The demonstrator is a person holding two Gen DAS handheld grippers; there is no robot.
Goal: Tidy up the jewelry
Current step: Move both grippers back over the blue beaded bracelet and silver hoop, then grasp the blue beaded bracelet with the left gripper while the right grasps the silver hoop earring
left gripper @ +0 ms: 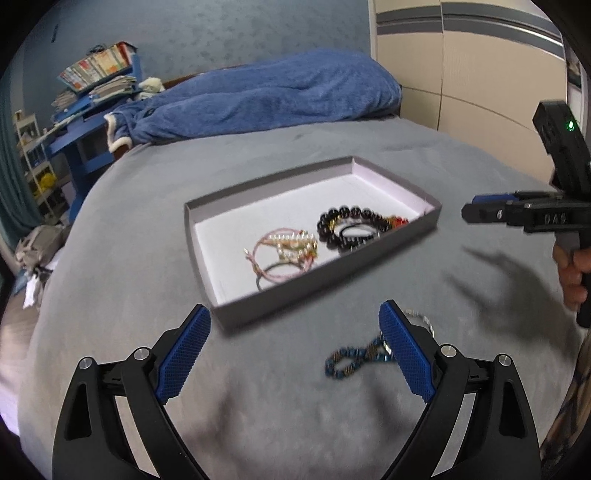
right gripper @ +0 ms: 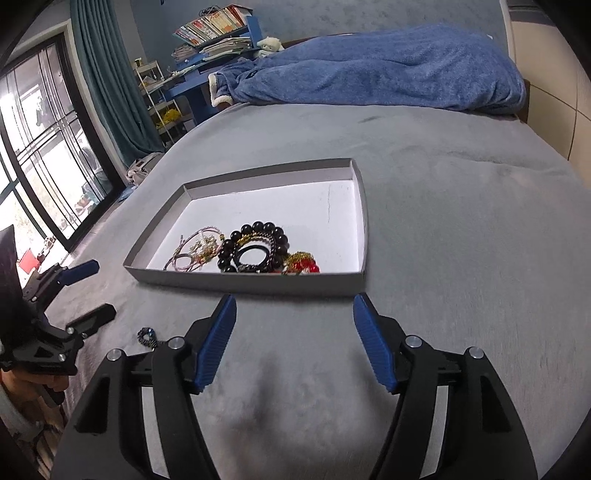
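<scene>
A shallow grey box [left gripper: 236, 314] [right gripper: 258, 286] with a white floor lies on the grey bed. In it are a black bead bracelet [left gripper: 347, 229] [right gripper: 255, 245], a pink cord bracelet with pearls [left gripper: 284, 254] [right gripper: 195, 251] and a red and gold piece [right gripper: 303, 264]. A blue beaded bracelet [left gripper: 354, 360] [right gripper: 147, 336] lies on the bedcover in front of the box, beside a silver ring [left gripper: 419, 319]. My left gripper [left gripper: 293, 350] is open above the bedcover, the blue bracelet by its right finger. My right gripper [right gripper: 293, 341] is open and empty, just short of the box; it also shows in the left wrist view [left gripper: 480, 212].
A blue blanket [left gripper: 258, 99] [right gripper: 369, 70] lies bunched at the far end of the bed. Blue shelves with books [right gripper: 214, 33] and a window with a teal curtain [right gripper: 107, 77] stand to the left. Beige wardrobe doors [left gripper: 461, 66] stand to the right.
</scene>
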